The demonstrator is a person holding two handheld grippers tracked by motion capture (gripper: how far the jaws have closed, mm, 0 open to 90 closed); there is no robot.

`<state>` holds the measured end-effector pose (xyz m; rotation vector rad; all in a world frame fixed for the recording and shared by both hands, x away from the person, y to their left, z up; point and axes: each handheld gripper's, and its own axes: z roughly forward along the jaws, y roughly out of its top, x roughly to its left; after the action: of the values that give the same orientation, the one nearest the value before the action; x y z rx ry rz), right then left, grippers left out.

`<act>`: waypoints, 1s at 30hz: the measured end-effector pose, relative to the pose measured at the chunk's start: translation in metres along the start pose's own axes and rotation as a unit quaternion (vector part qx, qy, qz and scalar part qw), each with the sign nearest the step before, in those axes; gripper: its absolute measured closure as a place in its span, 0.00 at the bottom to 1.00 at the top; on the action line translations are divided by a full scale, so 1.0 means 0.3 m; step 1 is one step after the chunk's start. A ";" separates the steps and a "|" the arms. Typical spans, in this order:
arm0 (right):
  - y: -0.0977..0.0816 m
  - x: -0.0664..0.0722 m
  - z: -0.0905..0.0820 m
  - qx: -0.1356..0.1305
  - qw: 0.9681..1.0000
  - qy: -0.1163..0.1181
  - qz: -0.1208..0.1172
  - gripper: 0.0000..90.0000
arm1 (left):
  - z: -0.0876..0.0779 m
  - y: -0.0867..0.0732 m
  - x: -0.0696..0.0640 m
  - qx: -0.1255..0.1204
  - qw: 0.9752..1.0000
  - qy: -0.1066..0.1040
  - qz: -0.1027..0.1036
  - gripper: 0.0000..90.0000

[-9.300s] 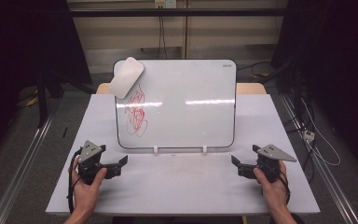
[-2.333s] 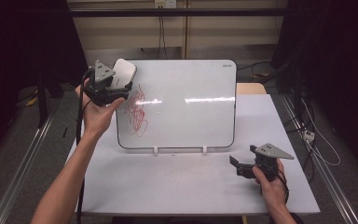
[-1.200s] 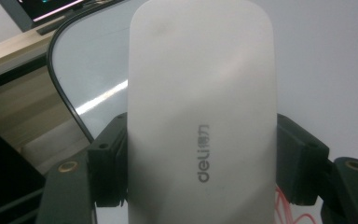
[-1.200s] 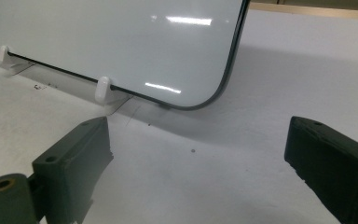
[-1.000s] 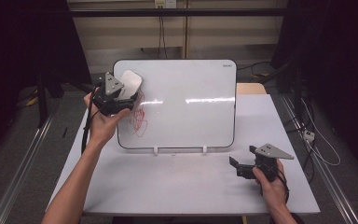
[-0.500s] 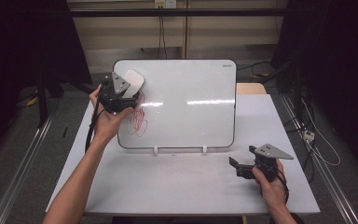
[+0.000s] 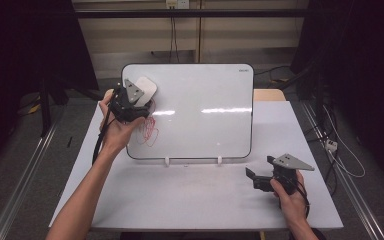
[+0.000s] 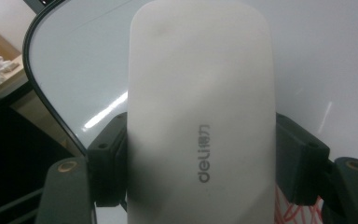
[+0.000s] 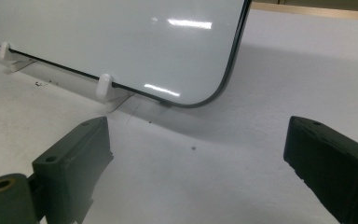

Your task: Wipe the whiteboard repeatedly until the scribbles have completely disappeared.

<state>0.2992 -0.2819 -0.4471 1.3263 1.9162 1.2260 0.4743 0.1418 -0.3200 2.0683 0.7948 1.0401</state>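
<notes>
High view: a white worktop (image 7: 180,195) carries a propped whiteboard (image 7: 205,110) near its far edge. The left gripper (image 7: 139,96), arm extended, presses a white eraser (image 7: 145,88) against the board's upper left corner, above red scribbles (image 7: 147,131). The right gripper (image 7: 260,179) rests near the worktop's right front corner.

Left gripper view: jaws clamp the eraser's sides.

Right gripper view: jaws spread wide, empty.
</notes>
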 end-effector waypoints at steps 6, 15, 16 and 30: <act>0.000 0.001 0.000 0.001 1.000 -0.001 -0.001 0.08 | 0.001 -0.007 -0.012 -0.001 1.000 -0.007 0.003 0.34; 0.000 0.000 0.000 0.001 1.000 -0.001 0.000 0.08 | -0.002 -0.024 -0.043 -0.002 1.000 -0.012 -0.002 0.34; 0.000 0.000 0.001 0.000 1.000 0.000 0.000 0.08 | -0.004 -0.024 -0.038 -0.004 1.000 -0.019 -0.007 0.34; 0.000 -0.002 0.002 0.000 1.000 0.000 0.000 0.08 | -0.010 0.002 0.036 -0.001 0.999 -0.022 -0.045 0.34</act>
<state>0.2998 -0.2822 -0.4473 1.3260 1.9171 1.2258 0.4771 0.1506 -0.3136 2.0267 0.8570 0.9431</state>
